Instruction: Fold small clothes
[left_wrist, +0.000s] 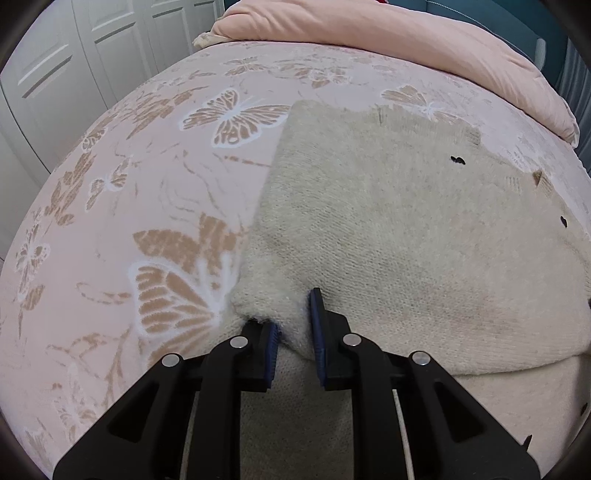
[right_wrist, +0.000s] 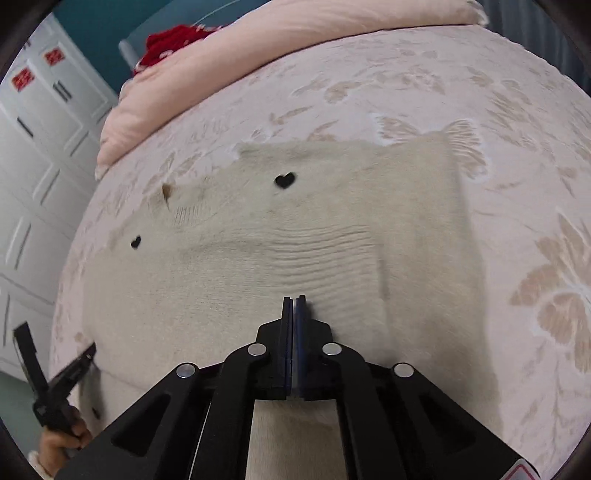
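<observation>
A cream knitted sweater (left_wrist: 406, 240) with small black hearts (right_wrist: 285, 180) lies spread on the bed, its near part folded over itself. In the left wrist view my left gripper (left_wrist: 295, 314) is shut on a bunched fold at the sweater's near left edge, with fabric pinched between the blue pads (left_wrist: 317, 325). My right gripper (right_wrist: 294, 306) is shut above the middle of the sweater (right_wrist: 295, 229), pads together and nothing visible between them. The left gripper (right_wrist: 85, 354) also shows at the lower left of the right wrist view, held by a hand (right_wrist: 59, 443).
The bed cover (left_wrist: 147, 184) is pale pink with a butterfly pattern. A pink duvet (right_wrist: 258, 55) is heaped along the far side, with a red garment (right_wrist: 173, 40) behind it. White wardrobe doors (left_wrist: 55, 74) stand beyond the bed's left edge.
</observation>
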